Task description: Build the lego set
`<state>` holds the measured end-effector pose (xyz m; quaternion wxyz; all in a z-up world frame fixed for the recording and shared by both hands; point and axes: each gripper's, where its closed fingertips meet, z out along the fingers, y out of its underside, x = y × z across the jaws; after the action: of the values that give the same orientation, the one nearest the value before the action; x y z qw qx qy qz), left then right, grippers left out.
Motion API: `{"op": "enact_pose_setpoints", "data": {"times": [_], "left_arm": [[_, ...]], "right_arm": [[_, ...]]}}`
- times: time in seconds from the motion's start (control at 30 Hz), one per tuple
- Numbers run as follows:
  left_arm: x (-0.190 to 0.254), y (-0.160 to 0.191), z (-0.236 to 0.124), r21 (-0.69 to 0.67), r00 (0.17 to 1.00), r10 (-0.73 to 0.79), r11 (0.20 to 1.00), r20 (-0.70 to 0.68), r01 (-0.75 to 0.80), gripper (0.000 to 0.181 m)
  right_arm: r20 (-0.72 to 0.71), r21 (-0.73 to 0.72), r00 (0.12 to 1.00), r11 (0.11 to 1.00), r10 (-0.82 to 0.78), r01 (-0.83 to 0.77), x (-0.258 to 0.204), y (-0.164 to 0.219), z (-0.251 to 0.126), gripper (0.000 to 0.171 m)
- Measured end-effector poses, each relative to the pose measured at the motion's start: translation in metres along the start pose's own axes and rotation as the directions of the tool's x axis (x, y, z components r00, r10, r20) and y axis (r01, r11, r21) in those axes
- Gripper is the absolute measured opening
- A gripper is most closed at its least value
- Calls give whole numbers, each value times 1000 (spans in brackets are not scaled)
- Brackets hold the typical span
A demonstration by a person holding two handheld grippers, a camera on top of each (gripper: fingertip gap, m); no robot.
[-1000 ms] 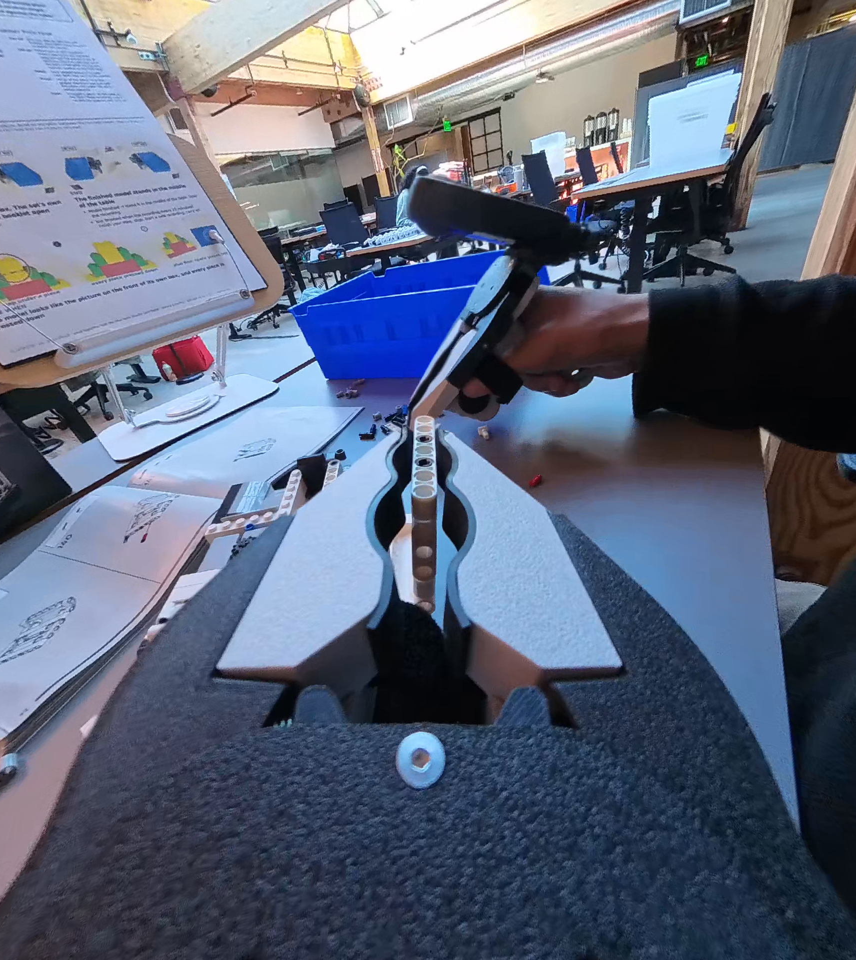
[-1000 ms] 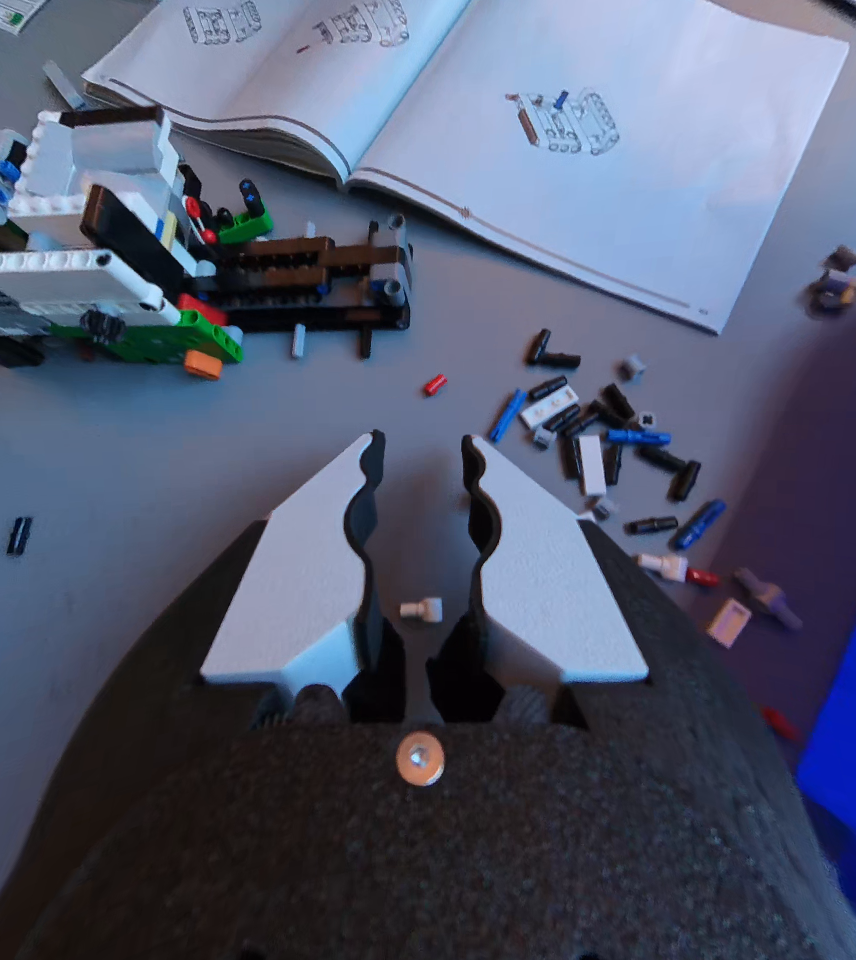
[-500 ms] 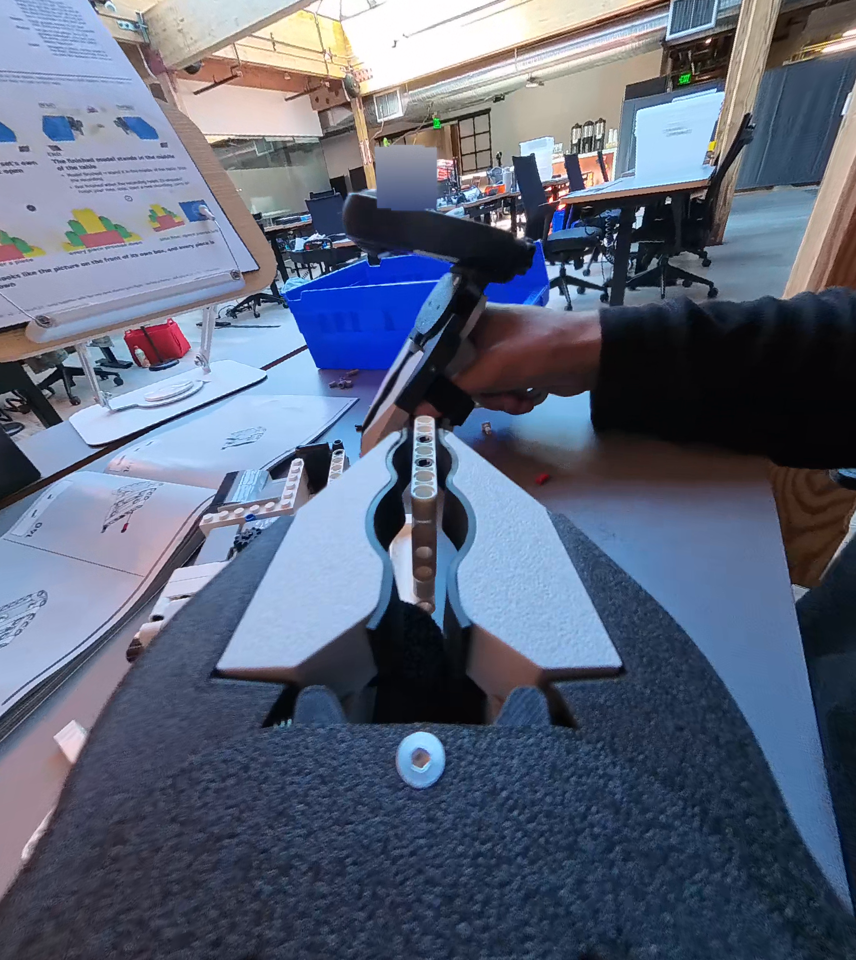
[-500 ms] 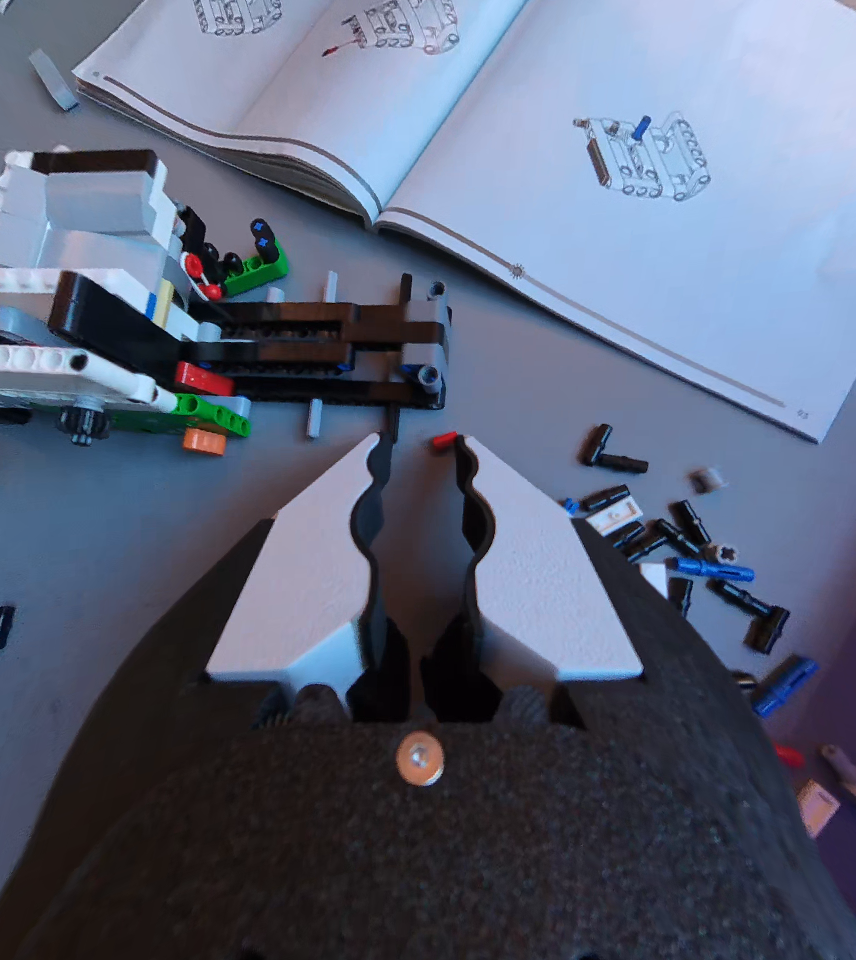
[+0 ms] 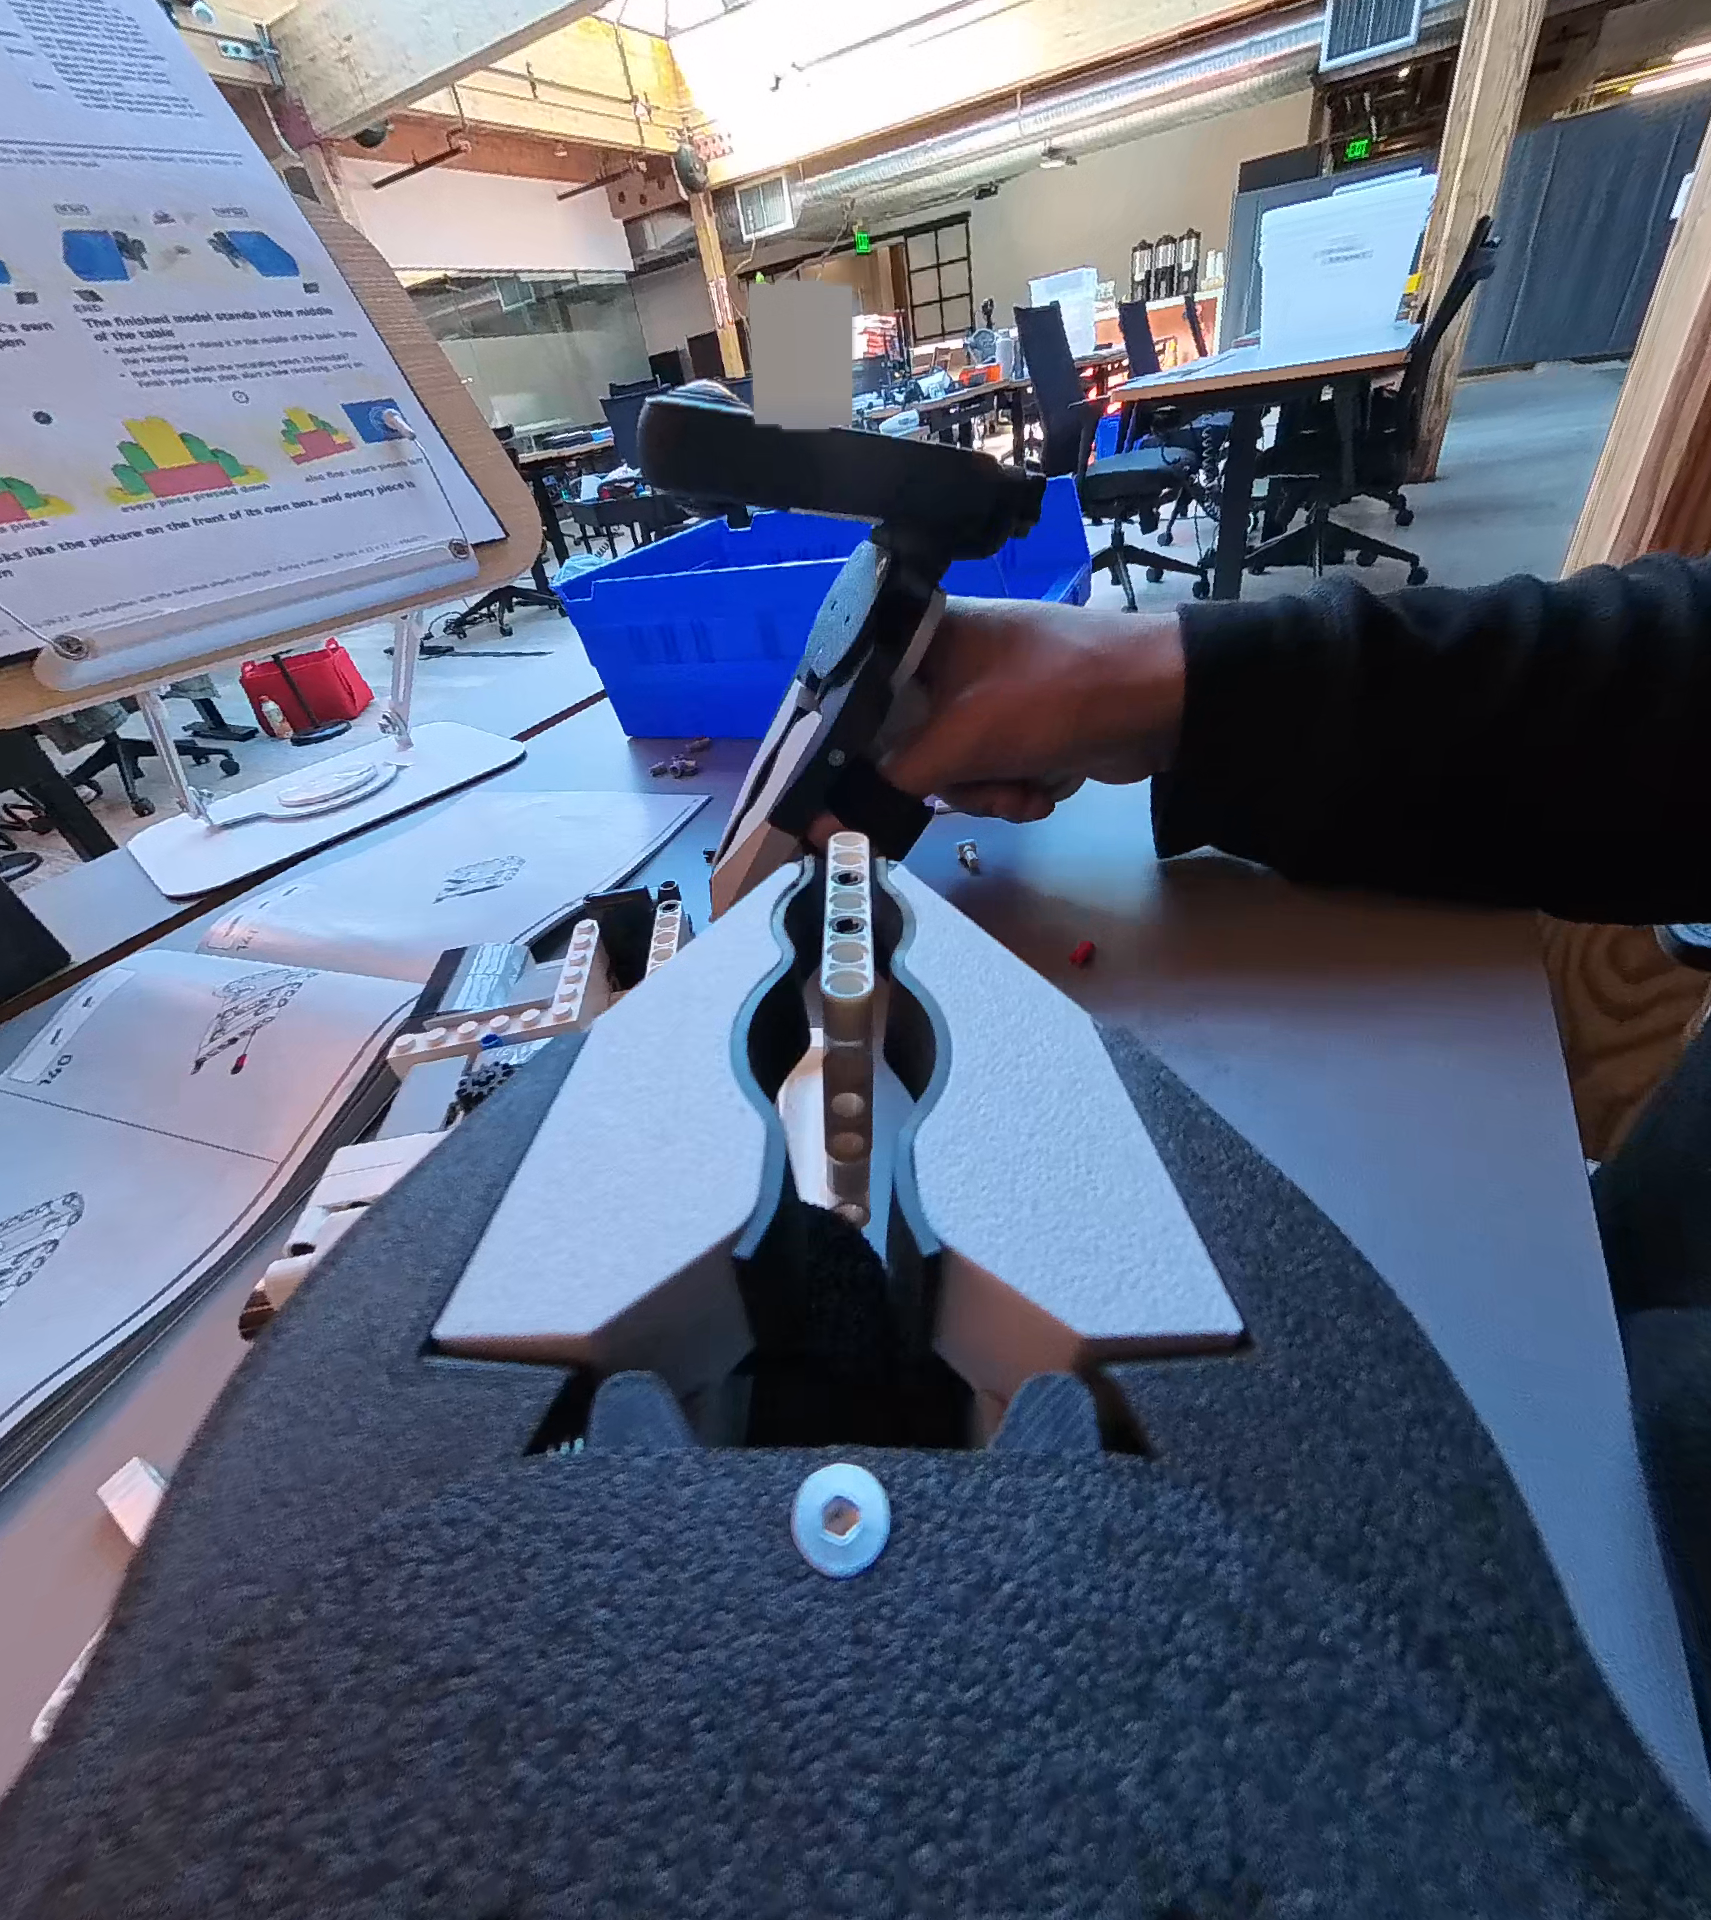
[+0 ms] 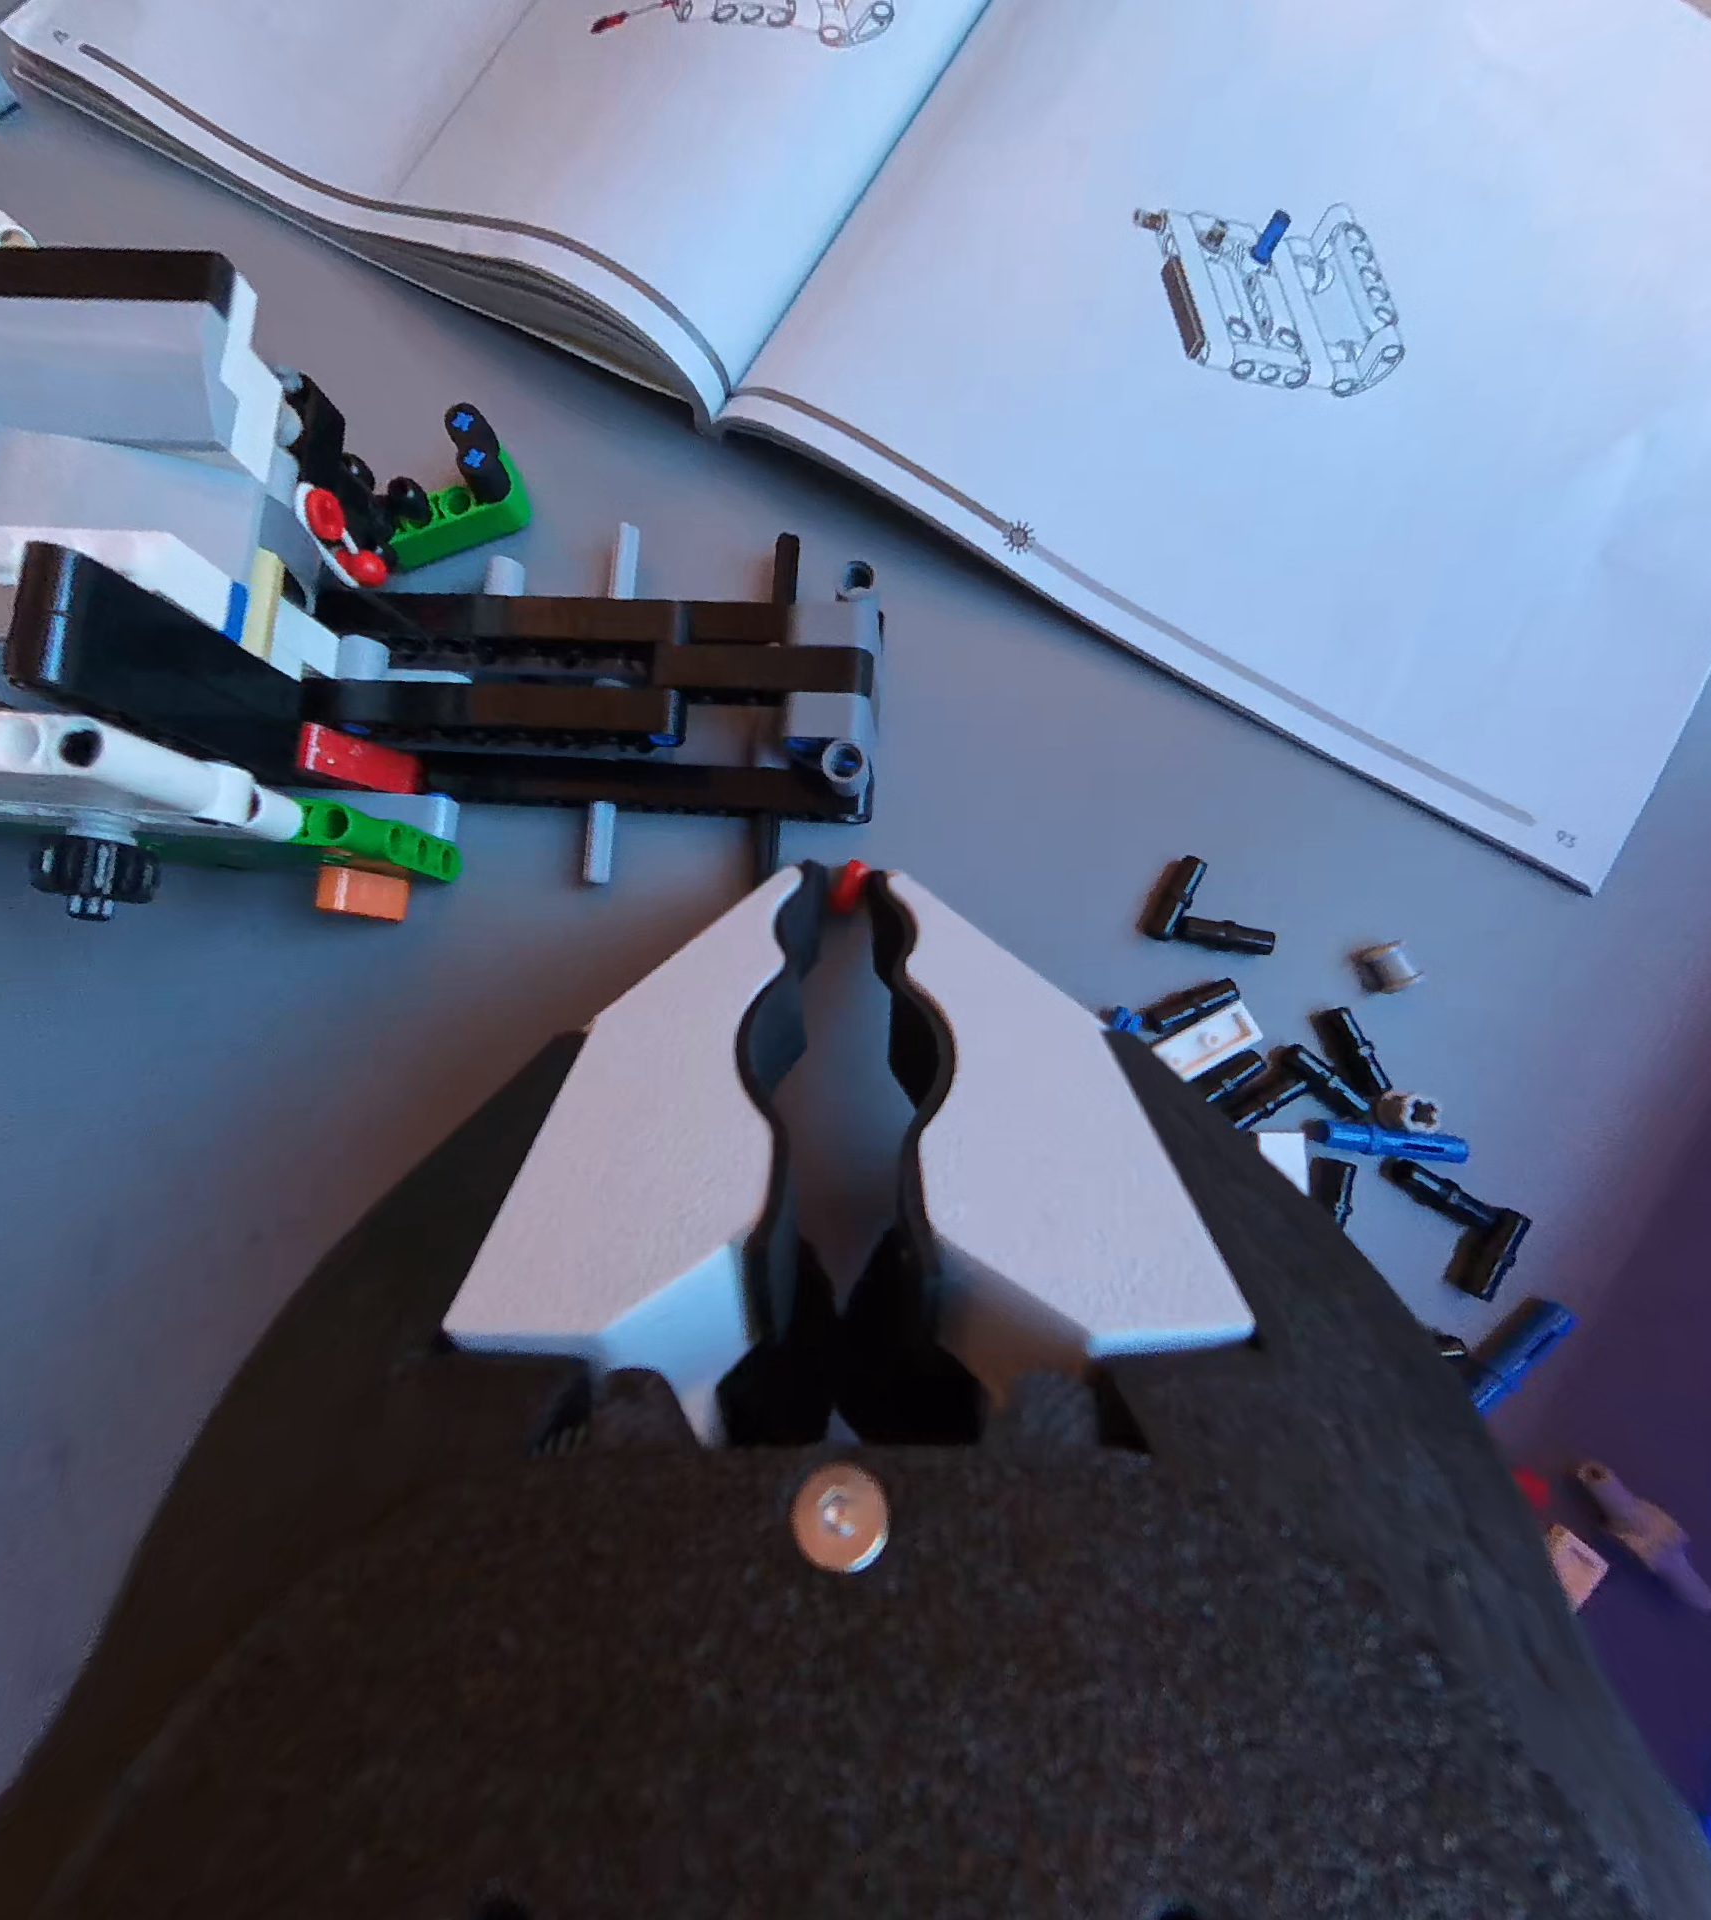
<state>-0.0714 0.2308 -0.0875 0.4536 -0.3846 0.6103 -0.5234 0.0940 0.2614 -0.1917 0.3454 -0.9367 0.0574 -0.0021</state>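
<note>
Grey table, open booklet, partly built model, loose pins

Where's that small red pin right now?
In the right wrist view, the small red pin sits pinched at the very tips of the right tool, just below the end of the black-beamed model.

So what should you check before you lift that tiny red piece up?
1. Right gripper closed on the tiny red peg: ok, pinched at the very tips.
2. Grip deep enough: not ok, only the tips hold it.
3. Left gripper holding the long grey beam with holes: ok.
4. Half-built black, white and green model clear of the right gripper: ok, though a black axle lies close.
5. Open white instruction booklet visible: ok.
6. Peg off the grey table: cannot tell.
</note>
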Motion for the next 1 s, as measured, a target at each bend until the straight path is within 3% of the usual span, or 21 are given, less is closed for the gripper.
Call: {"op": "enact_pose_setpoints", "data": {"times": [0.27,0.37,0.47,0.6,1.0], "left_arm": [[3,1,-2,-10,1000,10,1000,-1,-10,6],[3,5,-1,-43,999,52,998,10,-51,6],[4,9,-1,-88,989,143,986,23,-141,6],[6,10,-2,-114,979,201,974,29,-196,6],[16,31,-6,-212,919,392,903,45,-375,5]], "right_arm": [[77,6,979,982,-187,188,-27,16,-22,4],[210,37,897,920,-388,390,-72,35,-43,4],[229,2,830,853,-509,523,-98,57,-53,4],[331,-7,817,865,-471,502,-124,75,-59,4],[290,57,873,918,-392,393,-130,84,-69,10]]}}
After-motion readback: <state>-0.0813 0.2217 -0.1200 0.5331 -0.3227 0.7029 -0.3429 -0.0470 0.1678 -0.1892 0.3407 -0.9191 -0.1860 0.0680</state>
